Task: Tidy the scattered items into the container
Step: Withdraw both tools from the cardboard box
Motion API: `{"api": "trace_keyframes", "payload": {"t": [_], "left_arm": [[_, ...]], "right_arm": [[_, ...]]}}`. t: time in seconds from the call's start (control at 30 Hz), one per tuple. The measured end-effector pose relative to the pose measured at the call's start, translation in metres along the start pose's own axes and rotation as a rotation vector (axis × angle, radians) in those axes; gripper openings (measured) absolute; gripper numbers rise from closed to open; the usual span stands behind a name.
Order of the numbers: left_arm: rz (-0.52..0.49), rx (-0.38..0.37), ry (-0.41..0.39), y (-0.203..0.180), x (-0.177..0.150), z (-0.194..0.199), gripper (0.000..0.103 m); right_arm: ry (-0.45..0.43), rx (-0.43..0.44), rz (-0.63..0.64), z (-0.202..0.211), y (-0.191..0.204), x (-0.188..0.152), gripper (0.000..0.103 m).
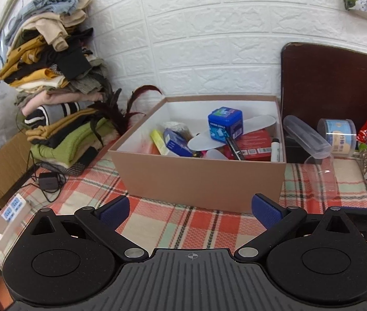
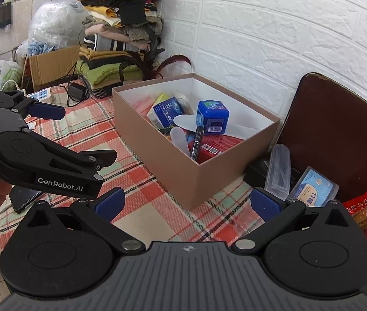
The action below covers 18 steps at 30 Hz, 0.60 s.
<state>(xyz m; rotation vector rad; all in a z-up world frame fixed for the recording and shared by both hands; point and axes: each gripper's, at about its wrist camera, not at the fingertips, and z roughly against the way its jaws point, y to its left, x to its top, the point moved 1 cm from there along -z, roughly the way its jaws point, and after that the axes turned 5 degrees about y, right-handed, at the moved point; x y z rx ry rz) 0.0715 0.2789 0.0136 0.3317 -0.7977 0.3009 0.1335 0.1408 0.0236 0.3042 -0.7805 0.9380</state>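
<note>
Both my grippers, left (image 1: 190, 208) and right (image 2: 187, 202), spread empty before the box (image 1: 204, 178); next, I judge, the clear tube (image 2: 278, 167) right of it

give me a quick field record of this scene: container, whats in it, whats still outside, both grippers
container: brown cardboard box, open-topped, on the plaid tablecloth
inside: blue cube box, white insole, red flat box, black marker, blue-and-white carton
still outside: clear plastic case and round labelled tub, to the right of the box
left gripper: jaws open, empty, in front of the box
right gripper: jaws open, empty, near the box's front corner
</note>
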Motion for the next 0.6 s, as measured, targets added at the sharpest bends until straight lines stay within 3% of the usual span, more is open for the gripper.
{"api": "trace_keyframes", "payload": {"t": [0.6], "left_arm": [[0.018, -0.032, 0.02, -0.004, -0.005, -0.01, 0.103]], "right_arm": [[0.019, 0.014, -0.026, -0.009, -0.006, -0.004, 0.103]]}}
